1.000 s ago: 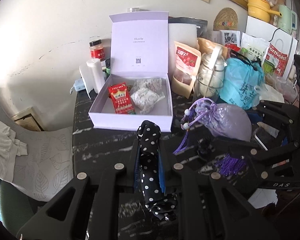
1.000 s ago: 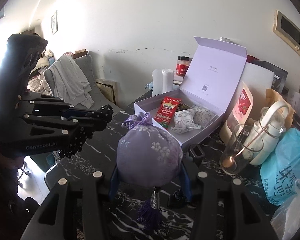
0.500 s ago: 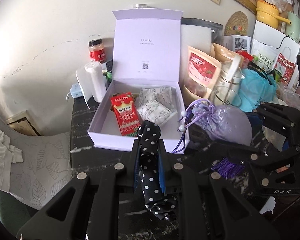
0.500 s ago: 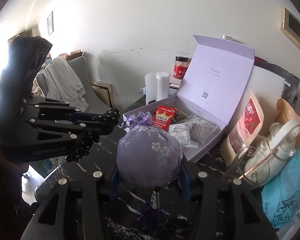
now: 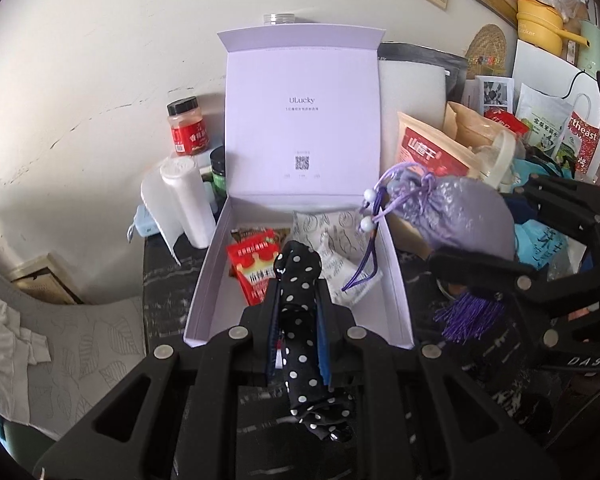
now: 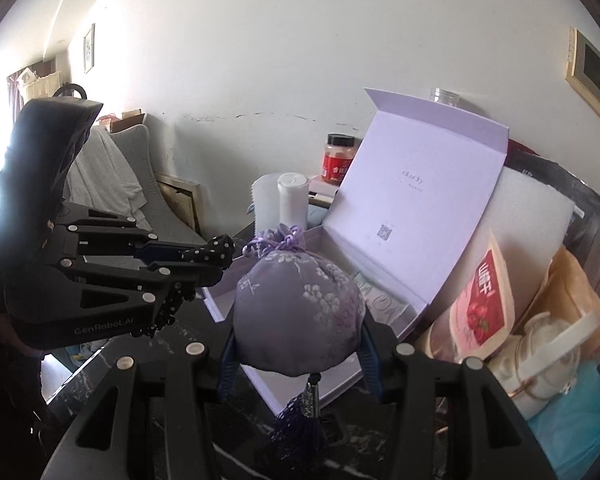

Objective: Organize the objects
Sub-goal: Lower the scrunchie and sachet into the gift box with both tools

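Left gripper [image 5: 298, 308] clamped tight on a black polka-dot cloth [image 5: 300, 320], soft, rolled into a narrow strip; its tail hangs crumpled below the jaws, its tip pokes out over the near edge of the box [image 5: 396, 280]. Right gripper [image 6: 298, 344] pinches a purple pouch [image 6: 296, 316] by its sides, jaws partly apart around it; round, stuffed, silky fabric with a pale floral pattern, knotted cord on top, dark purple tassel [image 6: 298, 416] dangling underneath. Pouch hovers over the box's near corner.

Left view only: pouch cord ends in white beads [image 5: 367, 209], and box contents show — red snack packet [image 5: 254, 270], white patterned sachets [image 5: 336, 240], partly covered by the cloth tip and the cord. Right view: pouch blocks most of the box inside, only a strip of sachet visible.

Box is lilac card, rigid, lid [image 5: 302, 116] standing upright with small print and a QR code. Sits on a dark marbled table [image 5: 160, 280].

Left of box: white cylinder [image 5: 186, 204], red-labelled jar [image 5: 188, 126] with black cap, dark jar mostly hidden behind. Right of box: red-and-tan stand-up pouch [image 6: 482, 304], white-lidded glass jar [image 6: 548, 344] cut by the frame edge, teal bag [image 5: 540, 240], crowded, hard to separate. Grey chair [image 6: 116, 176] with draped cloth far left in the right view.
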A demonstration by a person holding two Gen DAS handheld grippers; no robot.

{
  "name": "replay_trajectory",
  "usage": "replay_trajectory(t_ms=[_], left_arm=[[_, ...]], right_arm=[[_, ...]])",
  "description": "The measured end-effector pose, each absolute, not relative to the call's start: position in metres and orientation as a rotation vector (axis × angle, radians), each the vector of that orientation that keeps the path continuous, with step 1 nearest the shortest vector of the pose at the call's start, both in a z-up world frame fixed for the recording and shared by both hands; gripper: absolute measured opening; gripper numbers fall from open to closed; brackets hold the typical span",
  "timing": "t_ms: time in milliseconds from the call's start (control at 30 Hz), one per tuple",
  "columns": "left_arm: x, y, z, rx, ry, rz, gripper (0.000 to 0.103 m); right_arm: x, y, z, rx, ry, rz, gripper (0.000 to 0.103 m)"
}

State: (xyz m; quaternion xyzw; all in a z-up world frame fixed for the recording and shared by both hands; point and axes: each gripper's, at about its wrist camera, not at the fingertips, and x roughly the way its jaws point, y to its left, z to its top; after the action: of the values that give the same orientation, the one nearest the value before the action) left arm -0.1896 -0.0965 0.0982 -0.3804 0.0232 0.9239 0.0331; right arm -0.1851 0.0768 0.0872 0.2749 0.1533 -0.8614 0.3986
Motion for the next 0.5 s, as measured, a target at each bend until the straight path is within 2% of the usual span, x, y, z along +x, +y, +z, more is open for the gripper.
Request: replay_trajectory(t_ms=[500], left_arm=[[-0.282,-0.109,0.082,-1.176,0.096,2.902,0.015]], right_arm=[[-0.253,0.050,0.083,0.736,0.371,-2.210,0.050]])
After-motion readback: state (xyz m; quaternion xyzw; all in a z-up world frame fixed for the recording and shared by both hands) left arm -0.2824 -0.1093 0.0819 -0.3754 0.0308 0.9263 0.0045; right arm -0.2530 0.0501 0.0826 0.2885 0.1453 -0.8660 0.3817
